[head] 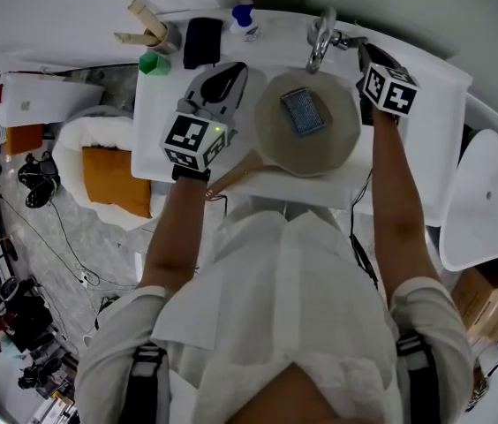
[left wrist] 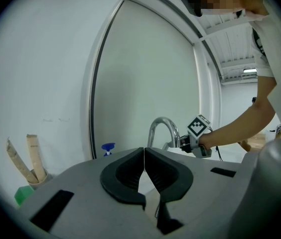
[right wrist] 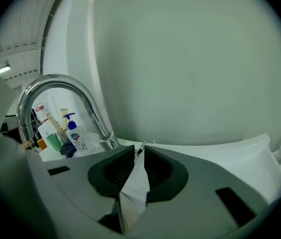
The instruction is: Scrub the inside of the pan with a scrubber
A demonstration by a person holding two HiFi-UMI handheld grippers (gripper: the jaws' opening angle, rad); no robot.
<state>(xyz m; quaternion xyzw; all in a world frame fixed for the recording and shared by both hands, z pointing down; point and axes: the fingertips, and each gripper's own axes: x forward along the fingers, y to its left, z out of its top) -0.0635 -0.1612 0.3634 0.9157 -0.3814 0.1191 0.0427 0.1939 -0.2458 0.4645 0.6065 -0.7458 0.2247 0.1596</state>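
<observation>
Scrubber [head: 303, 111]: lying loose inside the pan [head: 337, 140], near its middle.
Pan: sitting in the sink [head: 426, 104] below the tap [head: 320, 38], handle pointing toward the person.
Right gripper [right wrist: 139, 153]: jaws clamping on the tap's lever [right wrist: 140, 149].
Left gripper [left wrist: 144, 151]: jaws pressing together on nothing, hovering just left of the pan.

head: overhead, steeply down on sink [head: 434, 104] | gripper views: low, close, roughly level, facing wall [right wrist: 190, 59] | shared: faucet [head: 318, 47]
</observation>
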